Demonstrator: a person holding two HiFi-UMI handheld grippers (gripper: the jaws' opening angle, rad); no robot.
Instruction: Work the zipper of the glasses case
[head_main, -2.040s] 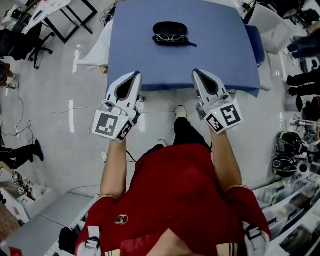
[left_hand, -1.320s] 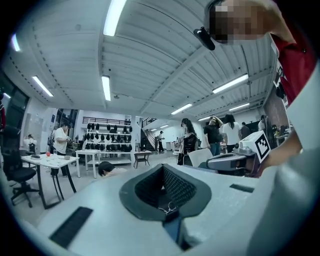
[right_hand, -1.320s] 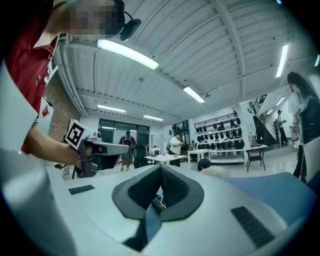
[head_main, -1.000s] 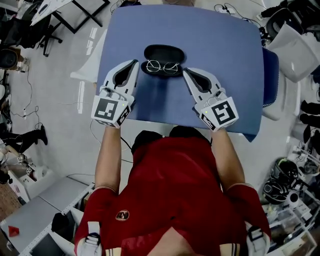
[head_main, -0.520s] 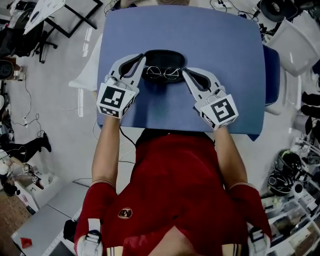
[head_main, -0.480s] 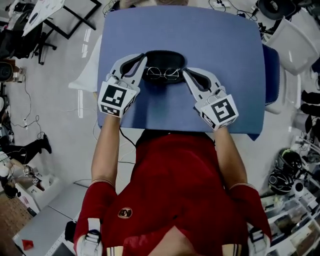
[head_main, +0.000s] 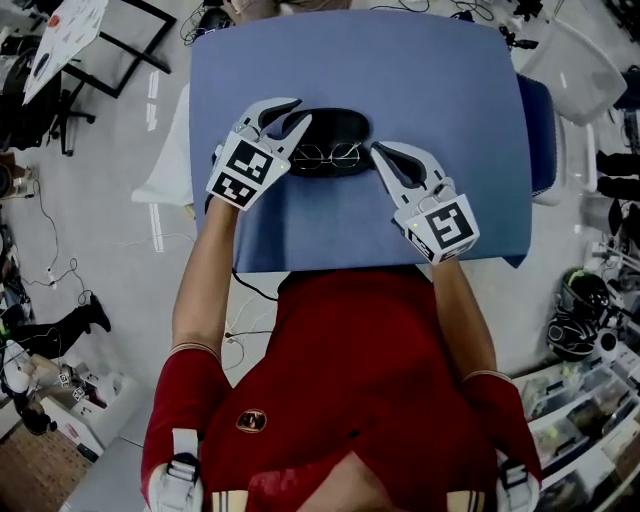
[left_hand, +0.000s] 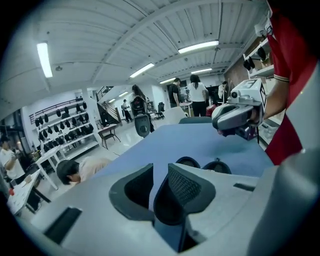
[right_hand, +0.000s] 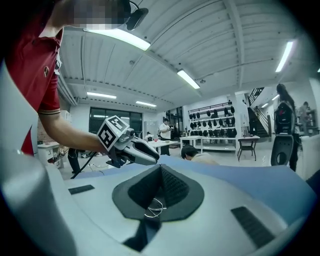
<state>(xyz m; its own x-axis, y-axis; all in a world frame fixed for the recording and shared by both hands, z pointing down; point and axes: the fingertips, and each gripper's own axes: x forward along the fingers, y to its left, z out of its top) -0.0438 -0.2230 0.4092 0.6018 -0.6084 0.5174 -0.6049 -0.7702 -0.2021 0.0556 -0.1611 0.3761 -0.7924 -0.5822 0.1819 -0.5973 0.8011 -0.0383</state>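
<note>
A black glasses case (head_main: 336, 125) lies open on the blue table (head_main: 440, 90), with wire-rimmed glasses (head_main: 325, 155) in its near half. My left gripper (head_main: 300, 110) is at the case's left end. Its jaws are opening and only blue tabletop shows in the gap. In the left gripper view the left gripper (left_hand: 160, 172) looks across the table at the case's two halves (left_hand: 189, 162). My right gripper (head_main: 376, 151) is shut, its tip beside the case's right end. In the right gripper view the glasses (right_hand: 155, 207) show just below the right gripper (right_hand: 160, 167).
The table's near edge (head_main: 380, 262) lies just in front of the person's red shirt. A white panel (head_main: 170, 150) stands off the left edge, and a blue chair (head_main: 540, 130) off the right. Cables and black helmets (head_main: 575, 320) lie on the floor. Several people stand in the room behind.
The left gripper has moved forward to the case's left end and its jaws have parted. The right gripper has kept its place by the right end, still shut.
</note>
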